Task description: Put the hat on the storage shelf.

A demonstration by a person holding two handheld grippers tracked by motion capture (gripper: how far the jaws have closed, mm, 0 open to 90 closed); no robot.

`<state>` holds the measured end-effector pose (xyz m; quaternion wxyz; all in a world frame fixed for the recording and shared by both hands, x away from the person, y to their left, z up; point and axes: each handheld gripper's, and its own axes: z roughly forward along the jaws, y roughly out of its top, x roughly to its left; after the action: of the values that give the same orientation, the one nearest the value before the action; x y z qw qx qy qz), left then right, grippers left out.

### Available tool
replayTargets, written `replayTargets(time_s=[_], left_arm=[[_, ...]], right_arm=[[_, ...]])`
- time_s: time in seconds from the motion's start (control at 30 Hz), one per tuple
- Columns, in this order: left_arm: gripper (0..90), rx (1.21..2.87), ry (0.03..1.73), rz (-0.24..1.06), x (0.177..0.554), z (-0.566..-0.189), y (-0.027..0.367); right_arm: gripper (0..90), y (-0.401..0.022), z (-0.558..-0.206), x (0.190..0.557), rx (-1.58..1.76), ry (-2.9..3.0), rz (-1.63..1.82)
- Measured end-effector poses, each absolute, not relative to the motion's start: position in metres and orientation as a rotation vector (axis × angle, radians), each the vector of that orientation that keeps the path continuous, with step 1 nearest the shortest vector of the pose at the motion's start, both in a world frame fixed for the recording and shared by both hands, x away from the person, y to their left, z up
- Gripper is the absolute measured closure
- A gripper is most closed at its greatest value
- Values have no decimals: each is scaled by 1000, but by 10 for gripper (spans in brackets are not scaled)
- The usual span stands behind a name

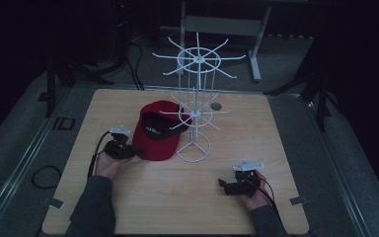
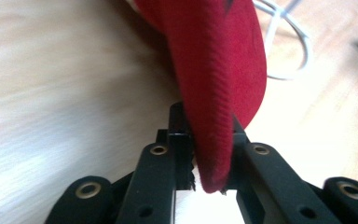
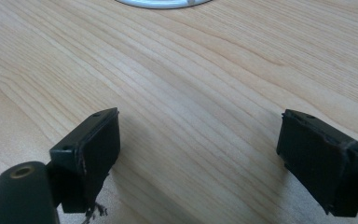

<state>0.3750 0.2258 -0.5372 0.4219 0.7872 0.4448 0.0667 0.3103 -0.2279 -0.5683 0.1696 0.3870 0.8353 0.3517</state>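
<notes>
With the left gripper (image 2: 209,154) clamped on the red cap (image 2: 219,93) brim and the right gripper (image 3: 200,158) wide open, empty, at five o'clock, lifting should have kept the brim level.

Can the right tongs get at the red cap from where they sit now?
Probably yes: the right tongs stand open over bare table, and nothing lies between them and the red cap, though the white rack base stands close beside it.

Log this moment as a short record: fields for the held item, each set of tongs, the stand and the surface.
held item: red cap, brim edge clamped
left tongs: shut on the brim, at the cap's left side
right tongs: open, nothing between the jaws, low over bare wood
stand: white wire rack, upright, hooks bare, right beside the cap
surface: wooden table
</notes>
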Motion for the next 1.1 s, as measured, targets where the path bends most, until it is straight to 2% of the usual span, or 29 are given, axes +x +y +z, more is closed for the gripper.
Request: replayTargets(time_s=[0.27,1.1], left_arm=[[857,1925,1126,326,365,-528,234],[859,1734,1177,533,352,-489,252]], right_arm=[[131,-228,-568,310,1100,2374,1000],[131,-228,-568,310,1100,2374,999]])
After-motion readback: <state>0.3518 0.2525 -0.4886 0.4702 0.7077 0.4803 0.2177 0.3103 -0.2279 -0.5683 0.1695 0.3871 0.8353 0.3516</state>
